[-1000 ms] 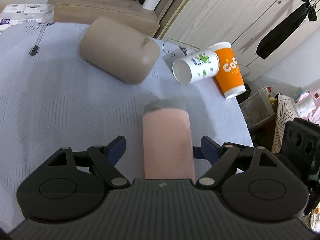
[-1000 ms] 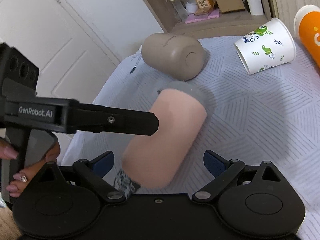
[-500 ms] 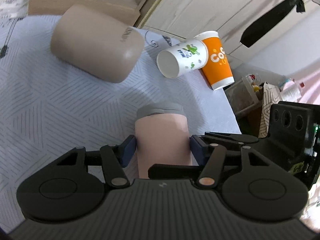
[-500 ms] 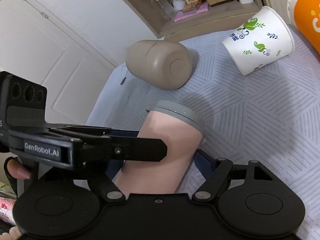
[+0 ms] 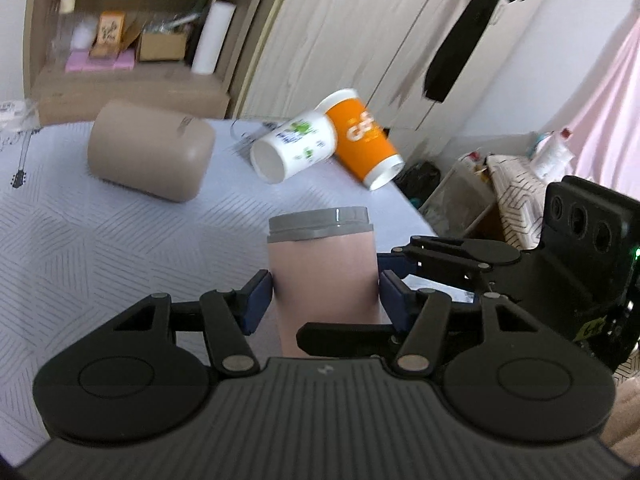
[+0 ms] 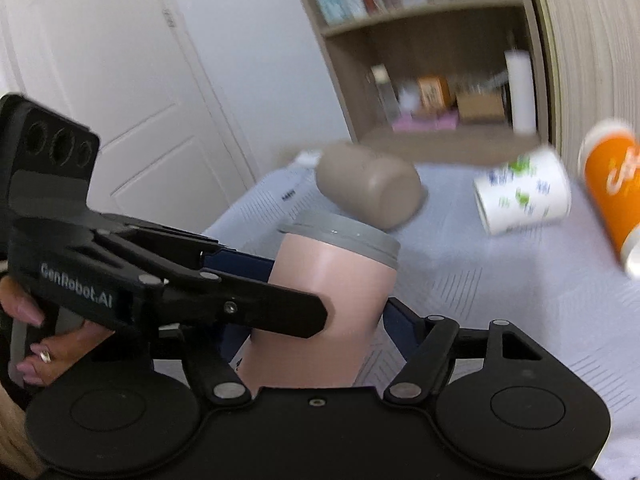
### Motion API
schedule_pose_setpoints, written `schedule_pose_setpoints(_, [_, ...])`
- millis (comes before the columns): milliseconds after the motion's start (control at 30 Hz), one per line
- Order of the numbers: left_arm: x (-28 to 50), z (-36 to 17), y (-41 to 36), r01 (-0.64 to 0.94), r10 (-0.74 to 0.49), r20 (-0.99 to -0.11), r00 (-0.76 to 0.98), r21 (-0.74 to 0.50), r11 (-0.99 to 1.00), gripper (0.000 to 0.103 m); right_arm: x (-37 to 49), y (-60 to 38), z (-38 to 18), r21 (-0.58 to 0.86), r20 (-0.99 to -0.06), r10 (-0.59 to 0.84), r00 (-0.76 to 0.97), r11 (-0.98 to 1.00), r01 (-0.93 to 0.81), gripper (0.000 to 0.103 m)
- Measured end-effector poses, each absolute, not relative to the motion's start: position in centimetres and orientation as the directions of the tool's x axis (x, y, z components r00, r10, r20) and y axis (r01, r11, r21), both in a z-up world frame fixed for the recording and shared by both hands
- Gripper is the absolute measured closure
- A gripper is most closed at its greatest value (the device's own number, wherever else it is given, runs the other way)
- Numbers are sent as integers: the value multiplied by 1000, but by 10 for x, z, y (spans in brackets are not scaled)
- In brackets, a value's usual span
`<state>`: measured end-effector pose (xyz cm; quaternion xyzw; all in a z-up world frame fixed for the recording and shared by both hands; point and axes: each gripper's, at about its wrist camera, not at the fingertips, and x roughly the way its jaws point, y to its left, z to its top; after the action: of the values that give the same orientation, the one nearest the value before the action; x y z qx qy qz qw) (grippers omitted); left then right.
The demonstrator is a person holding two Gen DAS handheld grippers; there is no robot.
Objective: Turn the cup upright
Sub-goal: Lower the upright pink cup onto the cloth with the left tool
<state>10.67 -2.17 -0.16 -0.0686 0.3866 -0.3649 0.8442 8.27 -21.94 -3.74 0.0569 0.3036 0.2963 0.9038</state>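
Note:
A pink cup with a grey lid (image 5: 322,268) stands nearly upright, lid end up, over the pale blue cloth; it also shows in the right wrist view (image 6: 332,300). My left gripper (image 5: 325,296) is shut on its body, blue pads on both sides. My right gripper (image 6: 316,316) is also shut on the same cup from another side; its body shows in the left wrist view (image 5: 520,276). The cup's bottom is hidden by the grippers.
A large taupe cup (image 5: 150,156) lies on its side at the back left. A white printed paper cup (image 5: 294,152) and an orange paper cup (image 5: 362,140) lie on their sides near the cloth's right edge. Shelves (image 5: 132,44) and a wardrobe stand behind.
The pink cup lay on its side; both grippers closed on it and tilted it up to nearly upright. The views swung up with it.

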Motion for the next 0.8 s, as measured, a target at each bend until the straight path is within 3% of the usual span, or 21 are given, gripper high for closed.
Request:
schedule_pose_setpoints(267, [77, 7, -38, 636, -630, -582, 513, -235, 735, 45, 55, -205, -32, 16, -490, 455, 744, 858, -514, 30])
schedule_pose_setpoints(700, [86, 2, -46, 591, -556, -542, 630, -129, 796, 45, 70, -189, -49, -221, -349, 412, 842, 837, -500, 32])
schedule_pose_setpoints(800, [97, -1, -45, 567, -545, -539, 643, -144, 811, 45, 82, -183, -48, -200, -344, 383, 857, 862, -465, 32])
